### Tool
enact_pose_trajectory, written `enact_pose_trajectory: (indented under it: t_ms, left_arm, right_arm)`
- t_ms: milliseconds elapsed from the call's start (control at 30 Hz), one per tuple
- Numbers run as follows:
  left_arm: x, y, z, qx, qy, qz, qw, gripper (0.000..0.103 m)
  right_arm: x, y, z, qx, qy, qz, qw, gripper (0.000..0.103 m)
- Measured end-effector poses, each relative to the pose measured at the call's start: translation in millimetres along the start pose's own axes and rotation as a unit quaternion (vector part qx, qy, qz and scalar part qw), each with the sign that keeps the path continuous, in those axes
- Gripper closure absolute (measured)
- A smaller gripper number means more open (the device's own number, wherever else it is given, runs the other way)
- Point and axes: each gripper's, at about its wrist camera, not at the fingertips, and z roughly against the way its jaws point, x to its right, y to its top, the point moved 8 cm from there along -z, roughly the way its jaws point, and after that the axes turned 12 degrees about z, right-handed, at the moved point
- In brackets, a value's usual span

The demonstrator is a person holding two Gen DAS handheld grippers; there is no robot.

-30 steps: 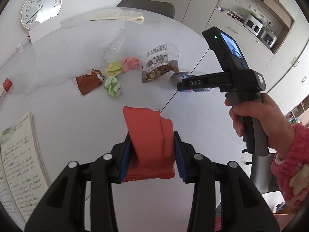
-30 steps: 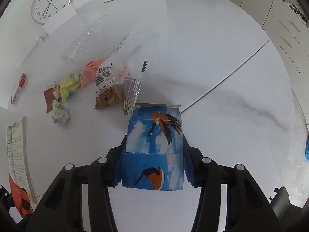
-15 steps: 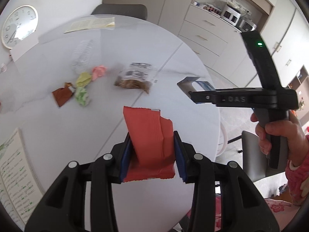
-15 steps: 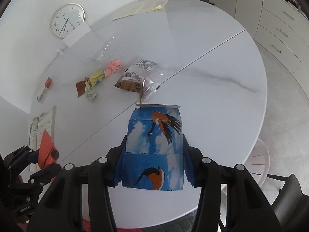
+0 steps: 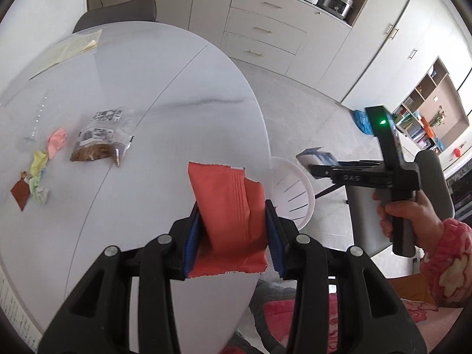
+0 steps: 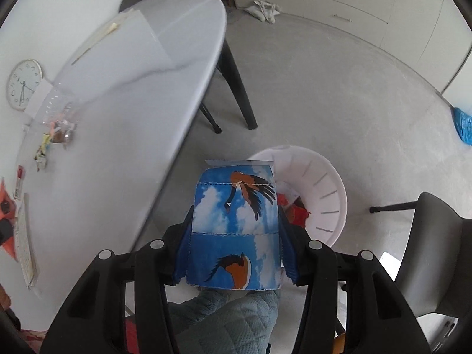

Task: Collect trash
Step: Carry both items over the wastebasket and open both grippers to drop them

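Observation:
My left gripper [image 5: 233, 236] is shut on a red snack wrapper [image 5: 228, 215], held over the table's right edge. My right gripper [image 6: 236, 236] is shut on a blue carton with bird pictures [image 6: 236, 230], held above the floor beside a white waste basket [image 6: 330, 203] that holds red scraps. The basket [image 5: 295, 194] also shows in the left wrist view, past the table edge, with the right gripper [image 5: 312, 166] and carton above it. A clear snack bag [image 5: 98, 137], crumpled paper balls [image 5: 48, 153] and a brown wrapper [image 5: 20, 194] lie on the white table [image 5: 165, 112].
A grey chair [image 6: 436, 253] stands right of the basket, another chair [image 5: 118, 11] at the table's far side. Papers [image 5: 65, 50] lie at the table's far edge. A blue bag [image 6: 463, 124] lies on the floor. Cabinets [image 5: 265, 29] line the wall.
Both grippers have swung right, off the table toward the white basket. The right gripper with the carton now hangs over the floor by the basket. Both grips are unchanged.

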Motion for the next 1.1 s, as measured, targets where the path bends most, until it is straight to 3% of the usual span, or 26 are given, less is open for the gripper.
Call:
enact_pose_trajectory:
  t_ms: [300,333,400,433,467,667,933,1033,1100]
  left_arm:
    - [57.0,3.5,-43.8,-0.033,0.023,-0.004,0.9992,0.064]
    - [63.1,3.0,-48.7,-0.037,0.026,-0.005,0.9990,0.064]
    - [74.7,1.7,-58.1,-0.044,0.030,-0.007,0.9986,0.064]
    - [80.5,1.1,-62.0,-0.047,0.031,-0.007,0.9984,0.064]
    - [85.9,0.9,-65.8,-0.049,0.032,-0.009,0.9982,0.064]
    - [121.8,2.5,-99.1,-0.066,0.025,-0.023,0.9972,0.064]
    - [161.4,6.2,-169.8,-0.107,0.012,-0.036,0.9935,0.062]
    - [166.7,5.0,-202.5,-0.121,0.031,-0.043,0.9912,0.033]
    - [168.2,4.2,-216.6,-0.122,0.038,-0.046,0.9907,0.025]
  right_arm:
    - [58.7,-27.9,-140.5,-0.112,0.007,0.035,0.993,0.052]
    - [62.1,-29.4,-151.2,-0.121,0.008,0.037,0.992,0.049]
    - [67.3,-34.6,-167.1,-0.141,0.012,0.040,0.989,0.038]
    - [68.8,-36.2,-172.5,-0.149,0.011,0.041,0.988,0.027]
    - [72.2,-39.3,-173.5,-0.149,0.012,0.043,0.988,0.024]
    - [97.4,-35.0,-126.4,-0.106,0.003,0.039,0.994,0.015]
    - [162.8,-26.2,-28.0,-0.039,-0.058,0.021,0.997,0.010]
    - [184.1,-22.3,-7.4,-0.018,-0.076,0.018,0.997,0.009]
    - [195.6,-21.3,0.8,-0.013,-0.079,0.010,0.997,0.009]
